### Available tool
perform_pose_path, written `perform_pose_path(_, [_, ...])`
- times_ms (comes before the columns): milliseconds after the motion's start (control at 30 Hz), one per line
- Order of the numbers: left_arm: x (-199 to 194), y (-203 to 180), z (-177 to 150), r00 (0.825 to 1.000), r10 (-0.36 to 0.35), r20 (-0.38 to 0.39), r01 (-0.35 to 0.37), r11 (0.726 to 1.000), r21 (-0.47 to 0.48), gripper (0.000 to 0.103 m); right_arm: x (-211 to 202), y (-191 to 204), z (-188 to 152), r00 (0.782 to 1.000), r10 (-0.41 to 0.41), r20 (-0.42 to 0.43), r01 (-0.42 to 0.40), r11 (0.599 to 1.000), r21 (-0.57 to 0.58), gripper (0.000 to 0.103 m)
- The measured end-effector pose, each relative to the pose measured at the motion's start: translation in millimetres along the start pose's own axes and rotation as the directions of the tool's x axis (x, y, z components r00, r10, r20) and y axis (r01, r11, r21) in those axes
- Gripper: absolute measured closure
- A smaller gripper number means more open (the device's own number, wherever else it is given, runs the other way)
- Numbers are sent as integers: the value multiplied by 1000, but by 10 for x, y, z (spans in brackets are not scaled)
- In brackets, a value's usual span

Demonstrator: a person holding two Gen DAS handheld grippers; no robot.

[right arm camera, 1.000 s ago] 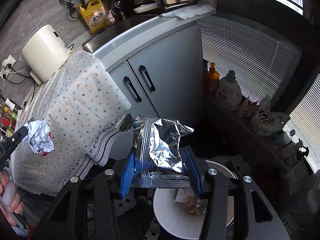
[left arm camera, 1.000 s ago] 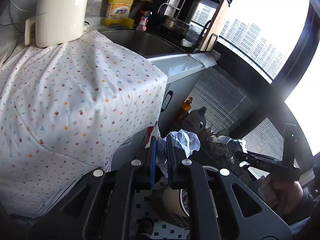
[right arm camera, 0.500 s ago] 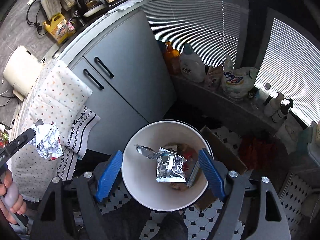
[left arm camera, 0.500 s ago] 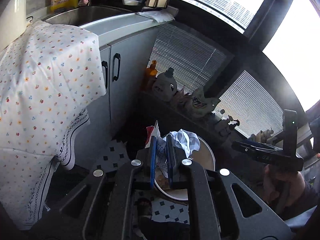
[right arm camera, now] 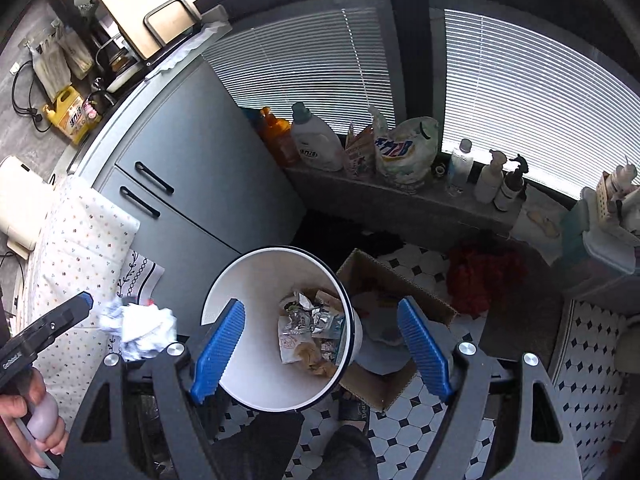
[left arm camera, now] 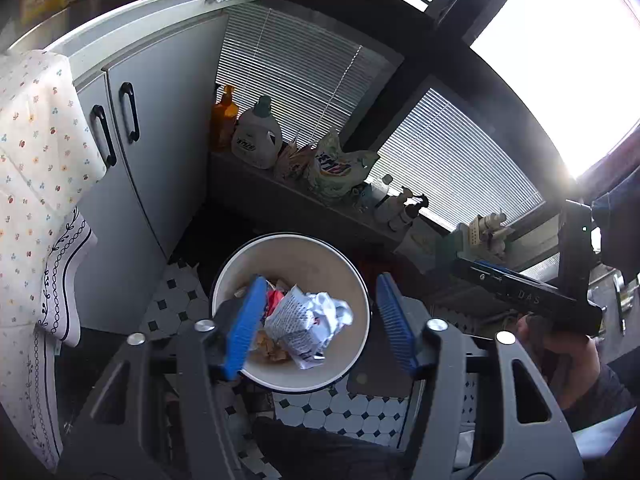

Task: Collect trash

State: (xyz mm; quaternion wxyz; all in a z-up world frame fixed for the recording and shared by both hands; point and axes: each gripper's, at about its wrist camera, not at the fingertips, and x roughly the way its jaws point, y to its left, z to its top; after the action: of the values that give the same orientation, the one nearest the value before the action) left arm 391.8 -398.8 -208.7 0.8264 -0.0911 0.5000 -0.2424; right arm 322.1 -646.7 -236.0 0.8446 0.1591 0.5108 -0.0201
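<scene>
A white round trash bin point(left arm camera: 352, 280) stands on the tiled floor below both grippers; it also shows in the right wrist view point(right arm camera: 240, 384). My left gripper point(left arm camera: 320, 328) is open above the bin, and a crumpled white paper ball point(left arm camera: 308, 320) hangs free between its blue pads, over the bin. In the right wrist view the same ball point(right arm camera: 140, 330) shows in mid-air beside the left gripper's tip. My right gripper point(right arm camera: 320, 352) is open and empty above the bin. A silver foil wrapper point(right arm camera: 316, 316) lies inside among other scraps.
Grey cabinet doors point(right arm camera: 192, 184) and a floral cloth point(left arm camera: 32, 160) stand to the left. A window ledge holds detergent bottles point(right arm camera: 316, 144) and bags. An open cardboard box point(right arm camera: 384, 292) sits right of the bin. A red cloth point(right arm camera: 484, 276) lies on the floor.
My left gripper has swung over the bin and opened, letting go of the paper ball. My right gripper opened earlier and dropped the foil wrapper into the bin.
</scene>
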Motion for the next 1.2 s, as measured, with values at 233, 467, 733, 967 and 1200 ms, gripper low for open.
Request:
perform_pose_path(233, [-113,-2,40,999,24,22,-23,1000,-6,29,-60,11,18,1000,14,8,-14,1000,-3,24])
perform_pose_path(467, [-589,81,50,987,102,123,-95,993,-65,13,-225,340,98,997,76,16,-75,994,-82,13])
perform_pose_path(733, [-1177,186,-8,953,189,237,-162,978,-128,6,-487,886,181,989,137,58,-124,974,-191,8])
perform_pose_path(967, [-1714,299,-121,916,264,302,-218,959,-180,6,-733,1325,132,984,166,73,-143,958,-248,8])
perform_pose_path(1200, [-2406,382,-412,870,311,382,-252,947,-199,6,-1124,1754,-107,974,198,110,-159,943,-291,8])
